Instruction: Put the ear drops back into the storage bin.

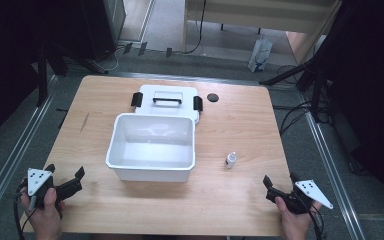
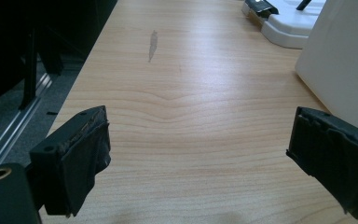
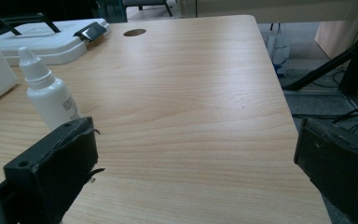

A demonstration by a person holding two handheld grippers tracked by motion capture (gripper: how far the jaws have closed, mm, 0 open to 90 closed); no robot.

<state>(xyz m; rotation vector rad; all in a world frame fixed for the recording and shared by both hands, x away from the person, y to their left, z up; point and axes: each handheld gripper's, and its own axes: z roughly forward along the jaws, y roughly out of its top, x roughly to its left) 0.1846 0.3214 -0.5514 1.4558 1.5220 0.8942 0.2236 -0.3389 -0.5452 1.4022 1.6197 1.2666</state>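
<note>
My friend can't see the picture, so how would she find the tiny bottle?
Start at the big white open box in the middle of the wooden table. Look just to its right, toward the right gripper, and there the little bottle stands upright by itself on bare wood. It is white with a pointed dropper cap, far smaller than the box and the flat white lid behind it.

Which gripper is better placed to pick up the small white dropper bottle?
Right gripper: open, and the small white dropper bottle stands on its side of the white plastic bin.
</note>
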